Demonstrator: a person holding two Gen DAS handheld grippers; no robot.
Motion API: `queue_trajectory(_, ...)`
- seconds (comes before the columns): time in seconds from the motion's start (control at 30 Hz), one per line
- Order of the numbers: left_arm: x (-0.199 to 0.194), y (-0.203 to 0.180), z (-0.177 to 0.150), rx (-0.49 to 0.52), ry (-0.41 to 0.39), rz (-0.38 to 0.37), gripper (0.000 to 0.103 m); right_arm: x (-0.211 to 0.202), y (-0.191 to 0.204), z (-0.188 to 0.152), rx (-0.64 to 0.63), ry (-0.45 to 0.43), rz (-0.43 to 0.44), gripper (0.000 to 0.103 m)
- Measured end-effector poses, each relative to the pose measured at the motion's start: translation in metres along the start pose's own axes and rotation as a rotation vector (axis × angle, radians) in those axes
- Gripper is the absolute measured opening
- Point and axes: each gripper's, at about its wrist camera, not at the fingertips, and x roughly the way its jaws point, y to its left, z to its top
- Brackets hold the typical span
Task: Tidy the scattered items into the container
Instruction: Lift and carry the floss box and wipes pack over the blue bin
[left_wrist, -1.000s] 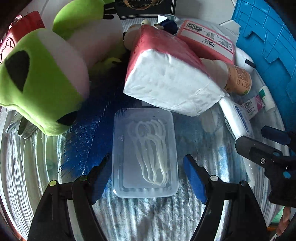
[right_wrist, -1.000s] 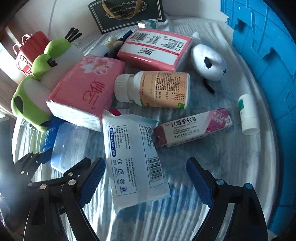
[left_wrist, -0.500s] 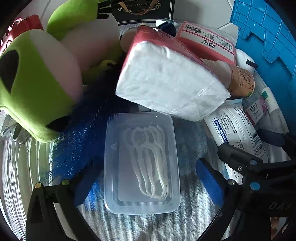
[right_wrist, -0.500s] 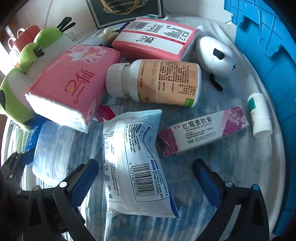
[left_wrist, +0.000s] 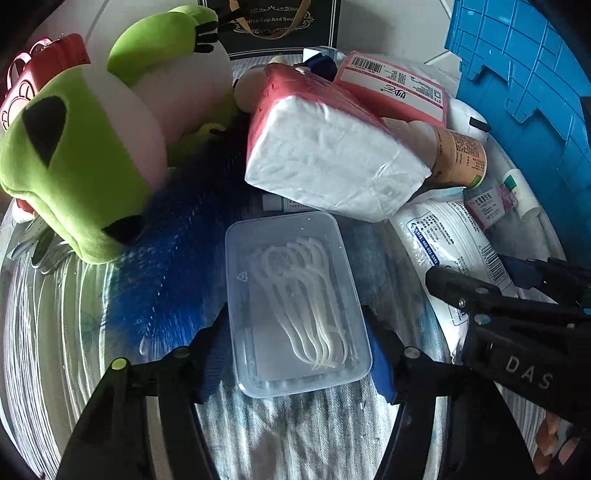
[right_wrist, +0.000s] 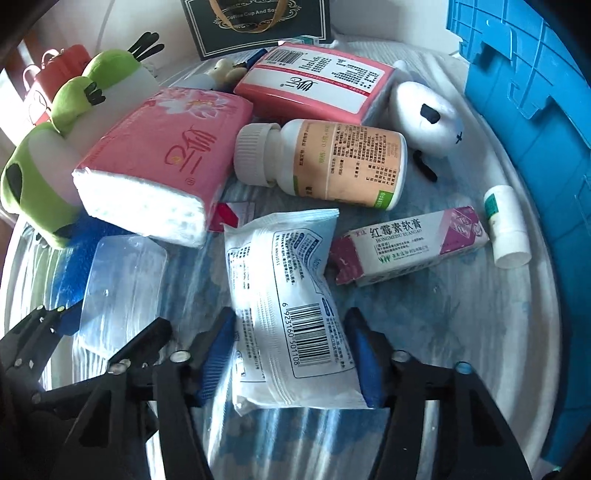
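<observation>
Left tongs (left_wrist: 297, 354) pinched on clear floss-pick box (left_wrist: 295, 299), long axis pointing away from camera, lying on striped cloth. Right tongs (right_wrist: 291, 358) clamped on white sachet (right_wrist: 288, 314), long axis likewise. Blue crate (right_wrist: 535, 110) at right.

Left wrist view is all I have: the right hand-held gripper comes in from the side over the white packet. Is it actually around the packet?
Observer: Yes. In the right wrist view the right hand-held gripper brackets the white packet at its barcode end, with the pads against both long edges.
Operator: Is anything lying on the packet?
Observer: Nothing on top of it. The ointment box lies close by on its right.
Operator: Which way does the bottle's cap point?
Observer: The pill bottle lies on its side, with the cap toward the pink tissue pack.
</observation>
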Motion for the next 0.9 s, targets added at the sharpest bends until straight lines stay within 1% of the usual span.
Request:
queue_trajectory(0.1, -0.012, 0.003, -0.005, -0.013, -0.011, 0.008, 0.061, -0.008, -0.004, -0.006, 0.007, 0.005, 0.021, 0.047)
queue_trajectory(0.23, -0.034, 0.000, -0.002, -0.034, -0.050, 0.025, 0.061, -0.029, -0.007, -0.015, 0.003, -0.014, 0.060, 0.046)
queue_trajectory(0.27, -0.043, -0.004, -0.014, -0.043, -0.058, 0.028, 0.061, -0.035, -0.007, -0.017, 0.002, -0.021, 0.075, 0.046)
queue_trajectory(0.3, -0.051, -0.005, -0.018, -0.051, -0.067, 0.034, 0.061, -0.042, -0.008, -0.019, -0.003, -0.028, 0.090, 0.046)
queue_trajectory(0.43, -0.078, -0.011, -0.015, -0.071, -0.122, 0.067, 0.061, -0.066, -0.008, -0.021, -0.045, -0.064, 0.134, 0.046)
queue_trajectory(0.5, -0.092, -0.016, -0.011, -0.081, -0.153, 0.082, 0.061, -0.079, -0.005, -0.016, -0.071, -0.090, 0.147, 0.046)
queue_trajectory(0.57, -0.108, -0.017, -0.010, -0.089, -0.184, 0.099, 0.061, -0.089, 0.009, -0.016, -0.093, -0.119, 0.152, 0.046)
queue_trajectory(0.67, -0.134, -0.014, -0.010, -0.101, -0.223, 0.126, 0.061, -0.117, 0.008, -0.022, -0.118, -0.168, 0.162, 0.046)
queue_trajectory(0.7, -0.141, -0.013, -0.007, -0.103, -0.234, 0.130, 0.061, -0.124, 0.010, -0.017, -0.123, -0.187, 0.164, 0.046)
queue_trajectory(0.77, -0.157, -0.010, -0.002, -0.102, -0.265, 0.132, 0.061, -0.136, 0.018, -0.007, -0.127, -0.230, 0.165, 0.046)
queue_trajectory(0.9, -0.192, -0.005, 0.004, -0.107, -0.355, 0.116, 0.061, -0.180, 0.025, -0.005, -0.133, -0.313, 0.144, 0.046)
